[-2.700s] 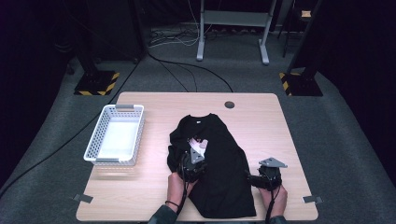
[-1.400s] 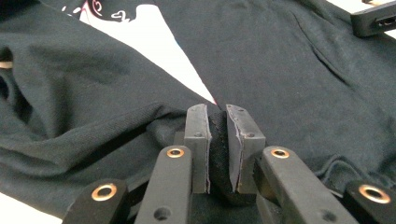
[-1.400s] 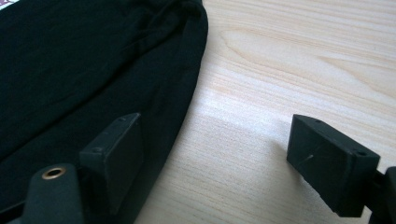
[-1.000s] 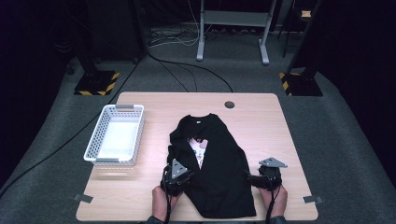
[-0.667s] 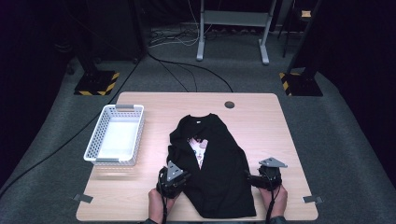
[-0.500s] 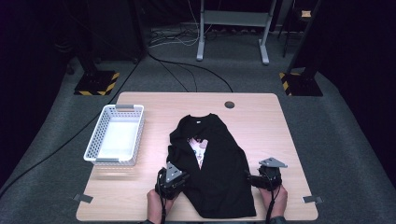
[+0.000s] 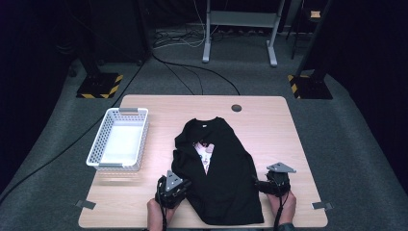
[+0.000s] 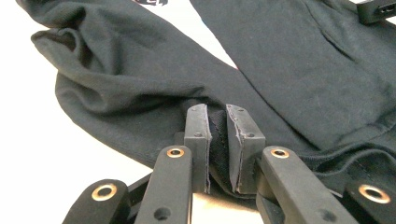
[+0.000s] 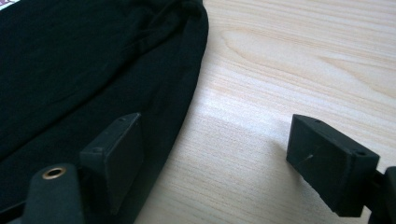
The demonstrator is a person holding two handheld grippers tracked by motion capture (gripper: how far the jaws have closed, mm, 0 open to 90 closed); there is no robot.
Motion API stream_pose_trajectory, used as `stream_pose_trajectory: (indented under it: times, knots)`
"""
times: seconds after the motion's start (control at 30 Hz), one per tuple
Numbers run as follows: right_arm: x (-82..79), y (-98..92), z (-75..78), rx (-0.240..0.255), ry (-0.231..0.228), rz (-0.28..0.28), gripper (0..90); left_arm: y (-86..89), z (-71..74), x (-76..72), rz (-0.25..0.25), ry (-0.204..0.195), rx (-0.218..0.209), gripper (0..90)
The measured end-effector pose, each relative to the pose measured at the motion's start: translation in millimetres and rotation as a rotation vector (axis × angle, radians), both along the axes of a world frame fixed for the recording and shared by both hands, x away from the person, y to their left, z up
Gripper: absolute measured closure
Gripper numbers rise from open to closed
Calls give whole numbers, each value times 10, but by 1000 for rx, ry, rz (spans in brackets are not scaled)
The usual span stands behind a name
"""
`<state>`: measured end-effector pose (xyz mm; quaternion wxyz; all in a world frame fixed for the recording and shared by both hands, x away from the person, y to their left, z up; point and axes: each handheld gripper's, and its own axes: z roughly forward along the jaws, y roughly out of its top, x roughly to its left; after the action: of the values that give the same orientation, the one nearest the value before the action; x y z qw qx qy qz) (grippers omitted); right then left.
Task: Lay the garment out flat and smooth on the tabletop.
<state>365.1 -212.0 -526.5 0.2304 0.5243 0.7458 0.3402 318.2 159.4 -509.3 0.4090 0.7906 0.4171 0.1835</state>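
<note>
A black T-shirt (image 7: 221, 178) lies partly folded on the wooden table (image 7: 269, 125), with a strip of its white print (image 7: 204, 153) showing in the middle. My left gripper (image 7: 179, 185) sits at the shirt's near-left edge. In the left gripper view its jaws (image 8: 218, 114) are shut on a pinched fold of the black fabric (image 8: 280, 60). My right gripper (image 7: 260, 184) rests at the shirt's near-right edge, open. In the right gripper view its left finger lies over the shirt's hem (image 9: 70, 70) and the right finger over bare wood, nothing pressed between them (image 9: 217, 130).
A white plastic basket (image 7: 100, 147) stands at the table's left, nothing in it. A round cable hole (image 7: 236, 108) sits near the far edge. Tape marks (image 7: 85, 204) (image 7: 319, 206) are at the near corners. Bare wood lies right of the shirt.
My left gripper has drawn back from the shirt's middle to its near-left edge, then crept a little further left. The right gripper has stayed where it was.
</note>
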Motion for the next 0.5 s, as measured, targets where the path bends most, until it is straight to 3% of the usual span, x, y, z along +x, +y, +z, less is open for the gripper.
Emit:
stream_pose_trajectory:
  times: [0.1, 0.33, 0.5]
  knots:
    - [0, 0, 0, 0, 0, 0, 179, 64, 3, -24, 4, -3, -14, 793]
    - [0, 0, 0, 0, 0, 0, 179, 164, -34, -94, 27, 4, 2, 793]
    - [-1, 0, 0, -1, 0, -1, 179, 242, -39, -165, 46, 4, -21, 793]
